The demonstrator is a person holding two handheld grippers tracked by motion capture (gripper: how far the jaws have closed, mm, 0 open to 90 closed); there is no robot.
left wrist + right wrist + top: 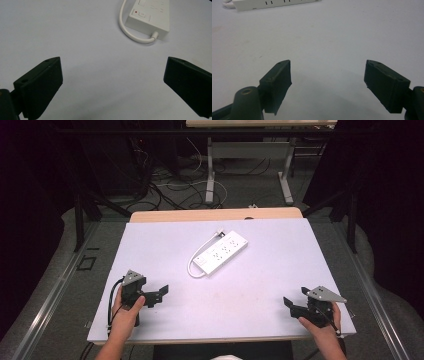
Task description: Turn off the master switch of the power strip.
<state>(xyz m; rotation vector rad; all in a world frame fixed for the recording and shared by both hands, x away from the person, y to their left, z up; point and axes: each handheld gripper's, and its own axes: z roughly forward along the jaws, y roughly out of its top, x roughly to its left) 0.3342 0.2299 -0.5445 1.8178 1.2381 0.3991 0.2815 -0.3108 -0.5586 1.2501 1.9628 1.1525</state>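
Observation:
A white power strip (220, 252) lies diagonally on the white table (280, 270), its short white cable (191, 267) looping round its near-left end. In the left gripper view its switch end (150, 17) and cable (132, 35) lie ahead at the top. The right gripper view has the strip's side (272, 4) along the top edge. My left gripper (159, 296) rests near the front left, open and holding nothing. My right gripper (291, 306) sits near the front right, also open and holding nothing. Both are well apart from the strip.
The table's front edge (215, 339) runs just below both hands. Beyond the far edge are a wooden strip (215, 215), floor cables (170, 185) and the metal legs (210, 175) of another table. Dark curtains flank both sides.

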